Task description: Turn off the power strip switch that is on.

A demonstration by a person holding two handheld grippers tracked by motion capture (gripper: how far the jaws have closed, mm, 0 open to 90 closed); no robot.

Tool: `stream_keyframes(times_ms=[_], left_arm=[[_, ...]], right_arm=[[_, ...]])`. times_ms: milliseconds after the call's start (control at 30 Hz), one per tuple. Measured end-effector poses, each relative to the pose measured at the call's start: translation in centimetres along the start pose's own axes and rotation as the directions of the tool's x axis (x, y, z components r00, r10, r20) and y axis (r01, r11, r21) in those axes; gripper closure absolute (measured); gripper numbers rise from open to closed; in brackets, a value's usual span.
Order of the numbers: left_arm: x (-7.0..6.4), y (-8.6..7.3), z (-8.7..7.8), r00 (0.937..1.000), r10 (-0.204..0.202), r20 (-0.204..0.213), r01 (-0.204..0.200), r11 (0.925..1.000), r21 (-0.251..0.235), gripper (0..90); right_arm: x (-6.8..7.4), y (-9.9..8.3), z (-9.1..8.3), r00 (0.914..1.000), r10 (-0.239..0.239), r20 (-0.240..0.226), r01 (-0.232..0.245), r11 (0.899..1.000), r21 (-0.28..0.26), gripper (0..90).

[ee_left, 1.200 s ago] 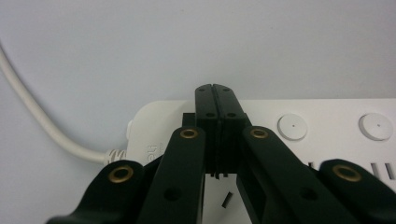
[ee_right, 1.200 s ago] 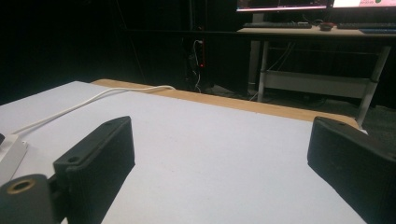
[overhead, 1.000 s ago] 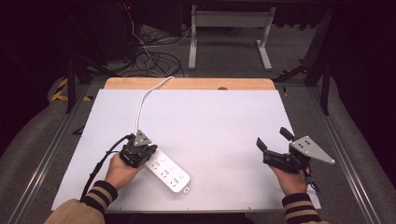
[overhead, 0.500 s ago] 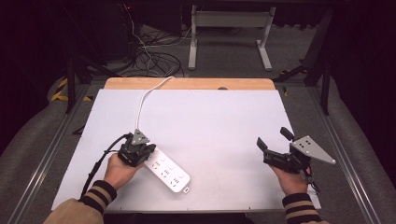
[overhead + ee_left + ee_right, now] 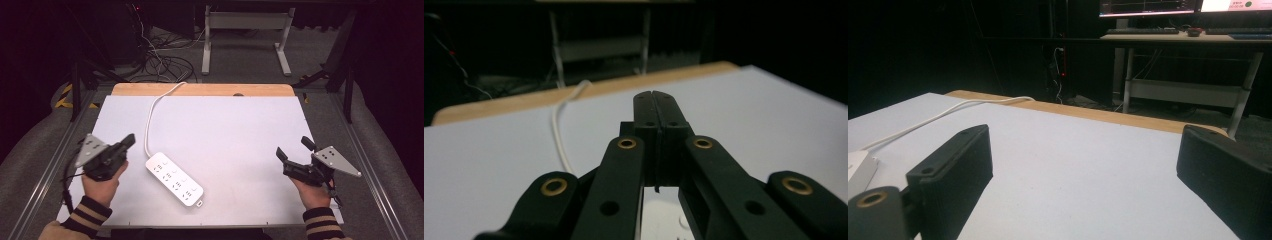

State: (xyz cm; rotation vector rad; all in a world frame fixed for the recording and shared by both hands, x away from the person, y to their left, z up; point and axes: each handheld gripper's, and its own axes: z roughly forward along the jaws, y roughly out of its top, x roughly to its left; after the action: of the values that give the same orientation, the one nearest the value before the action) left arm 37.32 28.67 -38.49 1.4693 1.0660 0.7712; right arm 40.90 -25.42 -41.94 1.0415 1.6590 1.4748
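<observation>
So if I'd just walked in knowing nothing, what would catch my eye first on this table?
Probably the white rectangular power strip, lying at a slant near the front of the pale table top, its white cord curling back over the wooden far edge. Then the two black hand-held grippers at either side: the left gripper with its jaws pressed shut, the right gripper with its jaws spread wide, both apart from the strip.

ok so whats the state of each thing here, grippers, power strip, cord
left gripper: shut, holding nothing, raised off to the side of the strip
right gripper: open, holding nothing, above the table's right edge
power strip: lying flat on the table, slanted, sockets up, nothing plugged in, touched by neither gripper
cord: attached to the strip, slack, trailing over the table's far edge
table: white sheet on top, wooden strip bare at the far edge
</observation>
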Motion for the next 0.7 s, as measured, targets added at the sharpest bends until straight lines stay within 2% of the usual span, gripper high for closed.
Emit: stream_keyframes(times_ms=[67, 100, 167, 233, 333, 567, 600, 667, 700], left_arm=[[0.4, 0.1, -1.3, 0.9990, -0.012, -0.044, 0.009, 0.9987, -0.050, 89.8], [0.4, 0.1, -1.3, 0.9990, -0.012, -0.044, 0.009, 0.9987, -0.050, 89.8], [0.6, 0.1, -2.2, 0.9972, -0.020, -0.072, 0.014, 0.9965, -0.082, 89.8], [0.7, 0.2, -2.4, 0.9963, -0.033, -0.079, 0.025, 0.9947, -0.100, 89.8], [0.7, 0.2, -2.0, 0.9955, -0.003, -0.094, -0.006, 0.9959, -0.091, 89.8], [0.4, 0.0, -1.3, 0.9960, 0.021, -0.087, -0.027, 0.9969, -0.074, 89.7], [0.4, 0.0, -1.3, 0.9963, 0.026, -0.082, -0.033, 0.9966, -0.076, 86.1], [0.4, -0.2, -1.1, 0.9967, 0.039, -0.072, -0.044, 0.9964, -0.073, 65.0], [0.4, -0.3, -0.9, 0.9968, 0.043, -0.067, -0.048, 0.9962, -0.073, 65.0]], right_arm=[[0.0, 0.0, 0.0, 1.0000, 0.000, -0.001, 0.000, 1.000, 0.000, 8.3], [0.0, 0.0, 0.1, 1.0000, 0.004, -0.001, -0.004, 1.000, -0.001, 8.3], [0.0, 0.0, 0.1, 1.0000, 0.001, -0.002, -0.001, 1.000, 0.002, 8.3], [0.0, 0.0, 0.3, 1.0000, -0.002, -0.004, 0.002, 1.000, 0.005, 8.3], [0.1, 0.0, 0.4, 1.0000, -0.003, -0.006, 0.003, 1.000, 0.010, 8.3], [0.1, 0.0, 0.2, 1.0000, -0.002, -0.003, 0.002, 1.000, 0.008, 8.3], [0.1, 0.0, 0.2, 1.0000, -0.003, -0.003, 0.003, 1.000, 0.008, 8.3], [0.1, -0.1, 0.3, 1.0000, -0.006, -0.003, 0.006, 1.000, 0.009, 8.3], [0.1, -0.1, 0.3, 1.0000, -0.006, -0.003, 0.006, 1.000, 0.009, 8.3]])
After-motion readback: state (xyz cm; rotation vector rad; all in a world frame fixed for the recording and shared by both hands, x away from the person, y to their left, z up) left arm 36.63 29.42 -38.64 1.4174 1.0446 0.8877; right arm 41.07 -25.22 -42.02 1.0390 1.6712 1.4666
